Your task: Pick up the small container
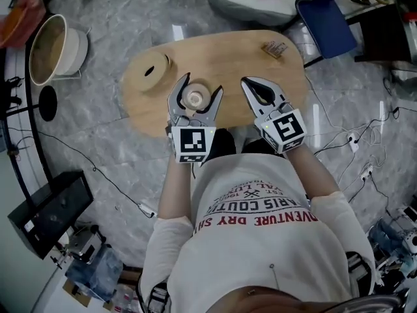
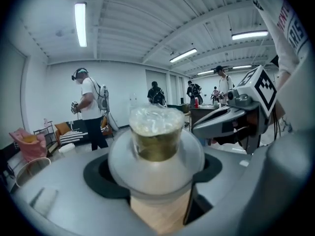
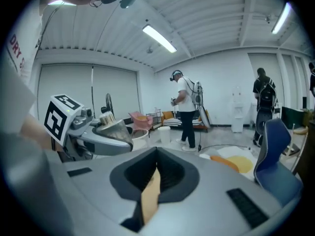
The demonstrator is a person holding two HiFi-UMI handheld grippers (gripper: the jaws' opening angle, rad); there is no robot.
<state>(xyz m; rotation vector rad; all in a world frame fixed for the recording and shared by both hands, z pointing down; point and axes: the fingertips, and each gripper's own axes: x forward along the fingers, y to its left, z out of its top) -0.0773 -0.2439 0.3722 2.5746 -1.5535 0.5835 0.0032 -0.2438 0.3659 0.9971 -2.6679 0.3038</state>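
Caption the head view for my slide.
Left claw grips the small container at the wooden table; right claw shut.

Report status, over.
Left gripper shut on small container, over wooden table. Right gripper shut, empty. Nothing blocking a lift.

We've got the small container (image 1: 195, 97) on the table (image 1: 234, 51), between the left gripper (image 1: 202, 84) jaws, with the right gripper (image 1: 248, 84) to its right.
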